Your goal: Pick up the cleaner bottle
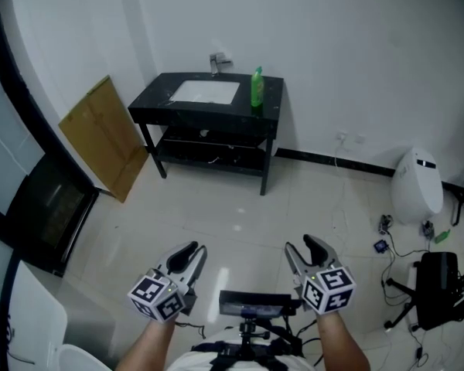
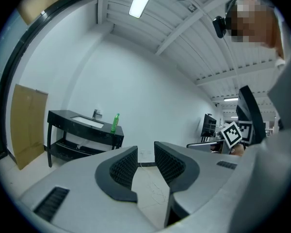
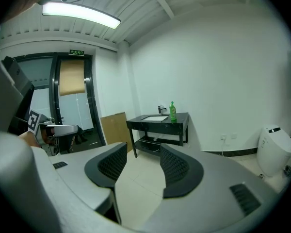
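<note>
While the cleaner bottle [image 1: 257, 88] is stood on the far counter [image 1: 151, 103], only the approach is in hand; left gripper [image 1: 195, 250] and right gripper [image 1: 301, 244] are held part-open, empty, so the floor [image 1: 240, 207] must be crossed first.

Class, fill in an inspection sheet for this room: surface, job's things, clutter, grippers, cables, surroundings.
Surface: black washstand with white inset basin, against the white wall.
Job's things: green plastic cleaner bottle upright on its right end.
Clutter: nothing seen on top.
Grippers: left gripper and right gripper open, empty, far from the stand.
Cables: loose wires on the floor, right.
Surroundings: brown cardboard sheet leaning left of the stand; white rounded appliance right.
</note>
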Motion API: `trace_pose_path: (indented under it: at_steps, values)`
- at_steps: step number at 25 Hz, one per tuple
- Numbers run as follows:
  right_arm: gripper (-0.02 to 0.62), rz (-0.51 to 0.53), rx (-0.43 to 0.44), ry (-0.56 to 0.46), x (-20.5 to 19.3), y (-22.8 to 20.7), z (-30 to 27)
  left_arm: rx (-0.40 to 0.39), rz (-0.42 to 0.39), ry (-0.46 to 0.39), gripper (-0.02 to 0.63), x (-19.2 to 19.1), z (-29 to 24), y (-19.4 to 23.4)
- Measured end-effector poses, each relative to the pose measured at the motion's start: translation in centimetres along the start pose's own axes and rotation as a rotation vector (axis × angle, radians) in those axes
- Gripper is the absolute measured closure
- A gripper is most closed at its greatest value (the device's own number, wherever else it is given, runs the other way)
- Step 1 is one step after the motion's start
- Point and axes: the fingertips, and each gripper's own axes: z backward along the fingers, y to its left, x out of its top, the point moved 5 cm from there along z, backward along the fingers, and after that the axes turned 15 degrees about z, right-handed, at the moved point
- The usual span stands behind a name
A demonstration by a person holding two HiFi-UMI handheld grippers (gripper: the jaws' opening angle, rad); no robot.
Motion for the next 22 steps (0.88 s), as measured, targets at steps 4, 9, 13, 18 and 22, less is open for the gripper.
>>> trace_pose_path:
  at_steps: [4, 9, 13, 18, 22]
  values:
    - [0.385, -0.001, 0.013, 0.004, 0.3, -2.7, -1.6, 0.013, 0.002, -0.004, 0.509, 0.7, -3.0, 0.1]
    - [0.385, -0.008, 0.016, 0.005, 0.3, -5.6, -2.6, 0.019, 0.003, 0.005, 0.509, 0.8, -6.2, -0.3]
    - [0.385, -0.02, 0.018, 0.009, 0.0, -7.3, -3.0, 0.024, -0.002, 0.012, 0.509, 1.0, -7.8, -0.7]
    - [0.385, -0.027, 0.024, 0.009, -0.2, -8.5, -3.1, 0.027, -0.003, 0.017, 0.509, 1.0, -9.1, -1.1]
    - [0.385, -0.024, 0.029, 0.003, -0.2, -9.6, -3.3, 0.042, -0.012, 0.01, 0.509, 1.2, -10.1, -1.5]
